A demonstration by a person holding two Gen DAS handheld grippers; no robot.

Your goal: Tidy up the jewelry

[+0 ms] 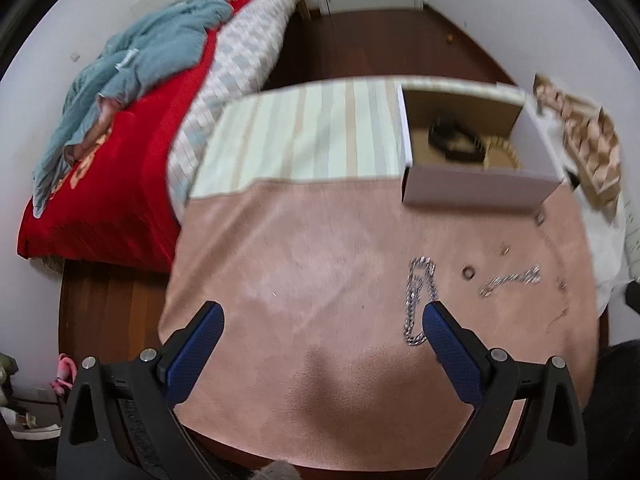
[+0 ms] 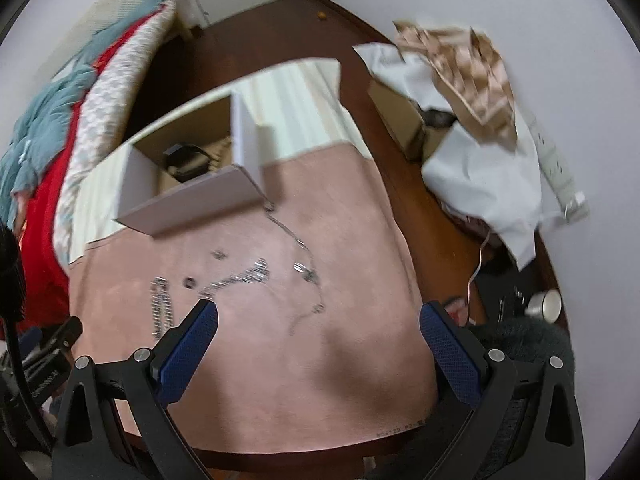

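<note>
A thick silver chain (image 1: pixel 420 300) lies on the pink cloth (image 1: pixel 300 280), just left of my left gripper's right finger; it also shows in the right wrist view (image 2: pixel 160 308). A small ring (image 1: pixel 468 273), a sparkly bracelet (image 1: pixel 512 280) and a thin necklace (image 2: pixel 296 256) lie nearby. An open cardboard box (image 1: pixel 480 184) holds a dark watch-like item (image 1: pixel 452 138). My left gripper (image 1: pixel 323 314) is open and empty above the cloth. My right gripper (image 2: pixel 319 314) is open and empty, near the bracelet (image 2: pixel 240 276) and ring (image 2: pixel 189 282).
A bed with a red blanket (image 1: pixel 120 184) and teal cover stands to the left. A striped cloth (image 1: pixel 312 136) lies behind the pink one. Crumpled brown paper (image 2: pixel 464 76), white sheets, a power strip (image 2: pixel 560 168) and a cup (image 2: pixel 546 304) sit on the right.
</note>
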